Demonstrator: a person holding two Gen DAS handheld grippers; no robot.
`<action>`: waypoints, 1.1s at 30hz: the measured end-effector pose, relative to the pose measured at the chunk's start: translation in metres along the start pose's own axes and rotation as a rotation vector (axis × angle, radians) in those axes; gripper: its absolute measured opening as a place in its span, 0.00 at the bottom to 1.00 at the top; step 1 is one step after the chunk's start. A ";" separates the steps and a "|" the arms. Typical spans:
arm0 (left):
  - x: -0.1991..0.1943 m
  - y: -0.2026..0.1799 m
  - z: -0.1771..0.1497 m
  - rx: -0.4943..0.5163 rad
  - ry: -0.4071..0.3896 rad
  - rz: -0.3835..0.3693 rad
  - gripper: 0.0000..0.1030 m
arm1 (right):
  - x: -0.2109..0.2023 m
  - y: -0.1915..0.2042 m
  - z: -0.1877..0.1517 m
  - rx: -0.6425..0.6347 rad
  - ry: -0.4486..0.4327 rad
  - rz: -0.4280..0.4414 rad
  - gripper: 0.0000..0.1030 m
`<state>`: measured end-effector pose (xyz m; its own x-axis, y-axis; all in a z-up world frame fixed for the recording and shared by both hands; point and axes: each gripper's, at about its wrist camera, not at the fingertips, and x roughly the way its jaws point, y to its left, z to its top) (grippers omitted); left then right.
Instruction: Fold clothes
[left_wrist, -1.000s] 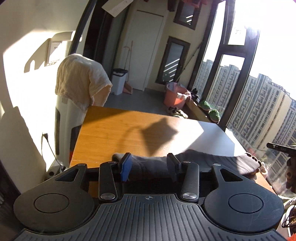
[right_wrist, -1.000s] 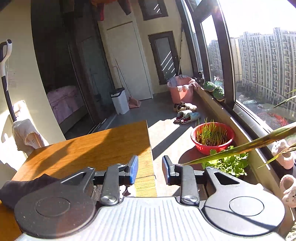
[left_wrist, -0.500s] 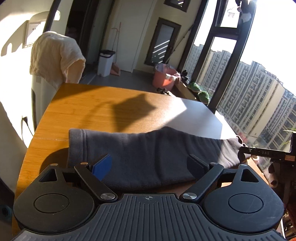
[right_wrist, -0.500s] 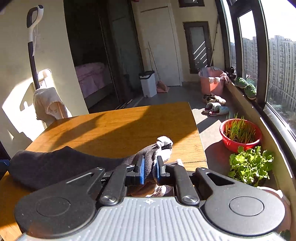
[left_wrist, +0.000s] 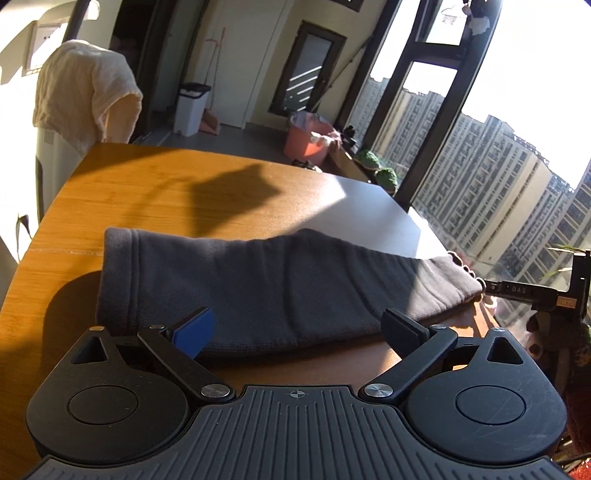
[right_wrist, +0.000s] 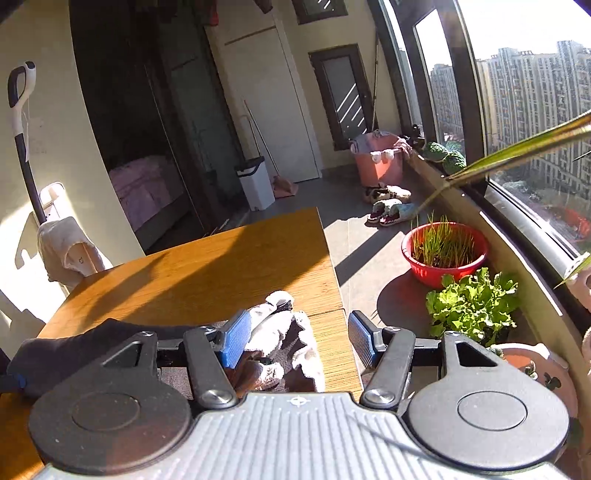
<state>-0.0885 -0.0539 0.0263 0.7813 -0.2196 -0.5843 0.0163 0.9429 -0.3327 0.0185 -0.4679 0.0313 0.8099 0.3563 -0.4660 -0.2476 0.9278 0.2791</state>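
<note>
garment (left_wrist: 280, 284) laid flat across table (left_wrist: 155, 192), long axis side to side so it can be folded | left gripper (left_wrist: 299, 328) spread wide, just let go, nothing pinched | right gripper (right_wrist: 295, 339) just opening over frilly end (right_wrist: 291, 332), pads off it

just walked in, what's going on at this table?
A person with a gripper in each hand is folding clothes. A dark grey garment lies stretched along the near edge of the wooden table. The left gripper stands wide open at its ribbed-hem side, pads off the cloth. The right gripper has just been opening over the white-trimmed end; that cloth sits between its jaws but is no longer pinched. Both ends look just released.
</note>
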 end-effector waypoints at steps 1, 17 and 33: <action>0.003 0.001 -0.001 -0.012 0.005 -0.001 0.98 | 0.000 0.006 0.001 -0.010 -0.003 0.041 0.69; 0.029 0.069 0.022 -0.161 -0.048 0.188 0.98 | 0.078 0.063 -0.013 0.016 0.137 0.149 0.70; 0.077 -0.059 0.020 0.060 -0.005 0.019 1.00 | 0.054 0.063 -0.027 0.009 0.040 0.051 1.00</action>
<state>-0.0170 -0.1211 0.0161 0.7848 -0.2008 -0.5863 0.0392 0.9602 -0.2765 0.0322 -0.3871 0.0012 0.7742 0.4076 -0.4843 -0.2830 0.9072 0.3112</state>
